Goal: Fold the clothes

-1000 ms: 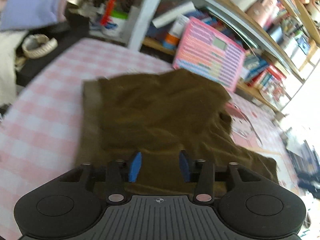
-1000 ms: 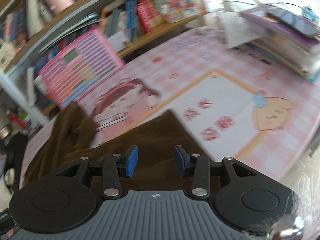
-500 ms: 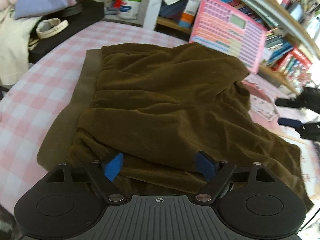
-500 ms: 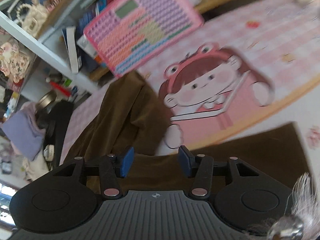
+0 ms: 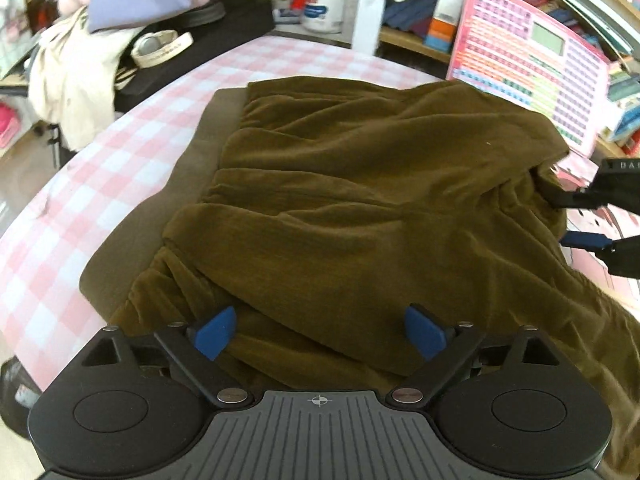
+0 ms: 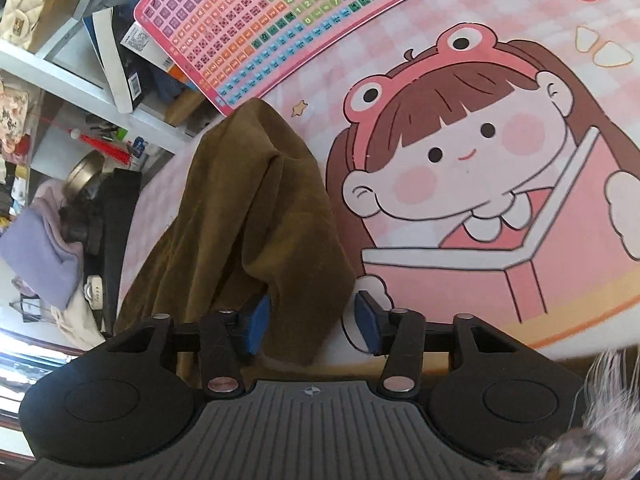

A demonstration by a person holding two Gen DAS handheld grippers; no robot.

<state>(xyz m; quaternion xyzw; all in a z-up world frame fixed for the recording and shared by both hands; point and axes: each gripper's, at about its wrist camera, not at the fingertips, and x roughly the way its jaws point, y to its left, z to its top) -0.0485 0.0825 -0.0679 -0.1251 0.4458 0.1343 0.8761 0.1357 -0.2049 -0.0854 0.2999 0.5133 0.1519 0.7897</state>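
While I lean over the pink-and-white checked table mat [image 5: 120, 152] with its cartoon girl in a frog hood [image 6: 472, 152], the rumpled olive-brown velvety garment [image 5: 360, 200] lies heaped across it. Behind stands a pink keyboard-style learning chart [image 6: 280, 20]; its small characters are too fine to read. My left gripper [image 5: 320, 332] has just been opening and stands wide above the near hem, gripping nothing. My right gripper [image 6: 312, 320] has just been closing, cloth between its blue pads, not yet pinched.
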